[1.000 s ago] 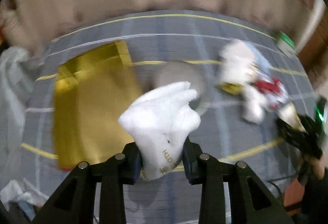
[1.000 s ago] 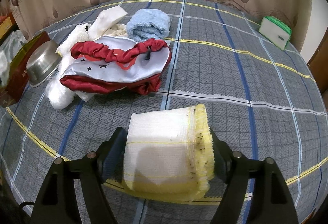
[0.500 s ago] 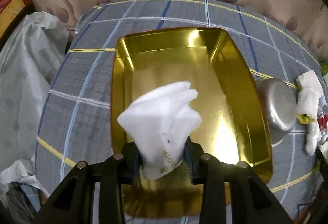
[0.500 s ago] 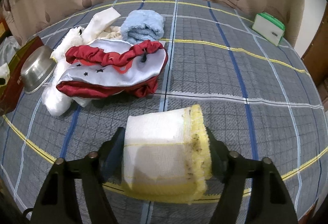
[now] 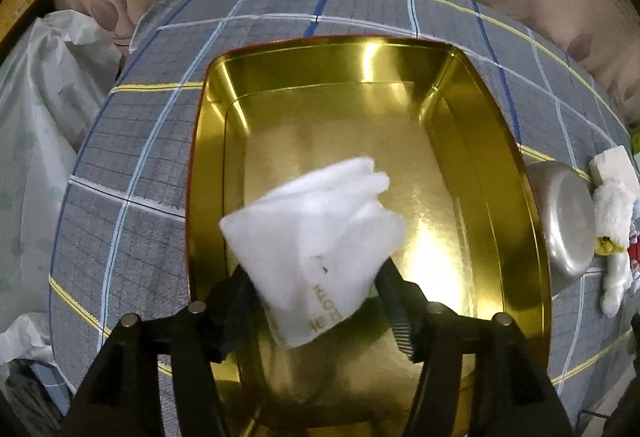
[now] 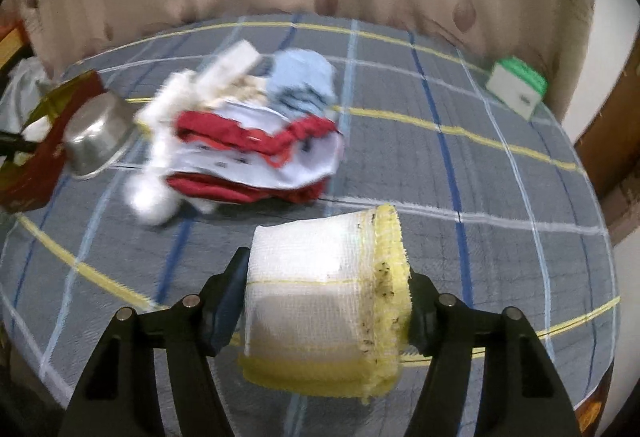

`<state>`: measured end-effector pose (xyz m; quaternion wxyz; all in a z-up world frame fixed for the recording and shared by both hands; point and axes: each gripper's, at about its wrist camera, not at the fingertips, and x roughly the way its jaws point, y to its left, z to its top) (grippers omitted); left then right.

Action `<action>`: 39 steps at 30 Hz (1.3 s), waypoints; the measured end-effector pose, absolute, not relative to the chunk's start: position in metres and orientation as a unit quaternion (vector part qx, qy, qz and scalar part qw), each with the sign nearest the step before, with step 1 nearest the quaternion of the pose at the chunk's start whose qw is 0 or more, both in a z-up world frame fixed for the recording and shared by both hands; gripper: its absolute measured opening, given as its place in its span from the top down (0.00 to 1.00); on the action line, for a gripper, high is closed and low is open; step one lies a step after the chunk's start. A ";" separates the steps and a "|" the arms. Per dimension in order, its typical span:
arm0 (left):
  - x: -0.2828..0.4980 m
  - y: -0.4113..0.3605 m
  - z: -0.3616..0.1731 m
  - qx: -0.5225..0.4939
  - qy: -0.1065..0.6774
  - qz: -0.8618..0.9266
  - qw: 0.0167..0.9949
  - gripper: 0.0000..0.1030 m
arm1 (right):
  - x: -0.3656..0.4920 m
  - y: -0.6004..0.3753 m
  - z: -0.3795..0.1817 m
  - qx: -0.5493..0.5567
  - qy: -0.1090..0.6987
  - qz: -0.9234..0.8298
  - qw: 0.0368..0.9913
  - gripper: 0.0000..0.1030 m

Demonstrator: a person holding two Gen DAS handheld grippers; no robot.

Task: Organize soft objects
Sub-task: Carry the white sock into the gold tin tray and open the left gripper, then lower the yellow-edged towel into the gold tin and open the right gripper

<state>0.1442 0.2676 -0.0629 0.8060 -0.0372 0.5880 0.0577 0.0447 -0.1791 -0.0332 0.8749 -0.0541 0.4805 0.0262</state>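
So the left gripper point(image 5: 316, 301) is right over the gold tin point(image 5: 208, 197) and its jaws are opening. The folded white cloth point(image 5: 316, 237) sits between them but the right pad is clearly off it now, and the left one looks like it barely brushes the fabric, though the blur there makes that hard to call. I'd say it's basically a drop in progress. The cloth hangs over the lower-middle of the tin's floor, fanned end pointing toward the top of the frame and the printed corner down near the jaws. It lies straight ahead of and below the claw, with bare gold floor all around it. The tin's left wall is the closest edge, so if the cloth flops that way it could catch the rim, but there's plenty of room toward the top and right.

Over on the right wrist view, the right gripper point(image 6: 328, 317) is clamped on a rolled white towel with a yellow edge point(image 6: 320, 289), the roll's long axis running across between the pads, yellow end at the right. It's held above the checked bedspread point(image 6: 500, 229). The tin shows at the far left of that frame, past the steel bowl point(image 6: 96, 137) and the red-and-white pile of clothes point(image 6: 256, 153). So that hand has to travel left, over or around the pile, to reach the tin.
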 end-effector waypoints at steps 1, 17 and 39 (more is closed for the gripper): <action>0.143 0.268 -0.062 -0.038 0.582 0.054 0.810 0.35 | 0.042 -0.174 -0.028 -0.059 0.477 0.034 0.876 0.39; 0.117 0.275 -0.033 -0.064 0.567 0.018 0.821 0.34 | 0.042 -0.017 0.004 -0.136 0.433 0.223 0.863 0.39; 0.007 0.347 0.027 -0.124 0.456 0.191 0.860 0.34 | 0.098 0.190 -0.011 -0.230 0.420 0.363 0.799 0.38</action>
